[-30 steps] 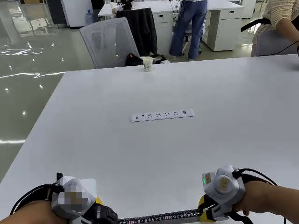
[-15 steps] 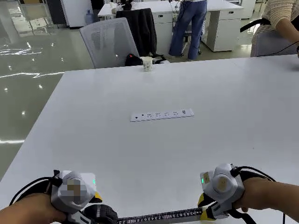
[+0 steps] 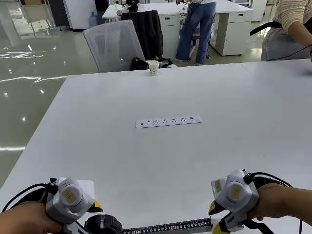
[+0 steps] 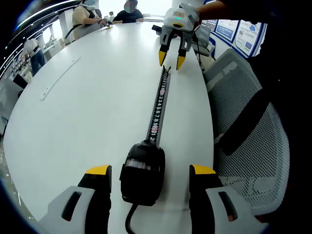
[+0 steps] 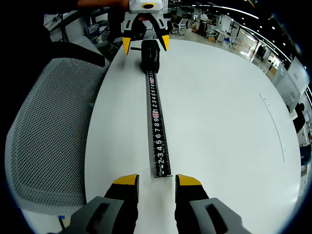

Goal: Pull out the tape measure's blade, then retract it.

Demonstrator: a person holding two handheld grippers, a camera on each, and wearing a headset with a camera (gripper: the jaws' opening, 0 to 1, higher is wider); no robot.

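The tape measure's case (image 4: 142,170) sits on the table (image 4: 87,97) between the jaws of the left claw (image 4: 150,171), which stand apart with a gap on each side of it. The blade (image 5: 156,117) lies drawn out flat along the table's near edge. Its end is just ahead of the right claw (image 5: 157,181), whose jaws are also apart and clamped on nothing. Neither end appears to be held, so only the case's own lock, which cannot be made out, would hold the blade out.

The main risk is a fast, uncontrolled retraction. If the lock is released with the end free, the blade may whip back, slap the table and jerk the light case.

A second risk is the edge. Case and blade run close beside it, with a mesh chair (image 5: 48,131) just beyond, so a clumsy closing of the left claw could nudge the case sideways and off. A pinch by the right claw that lands short of the blade's end would miss it.
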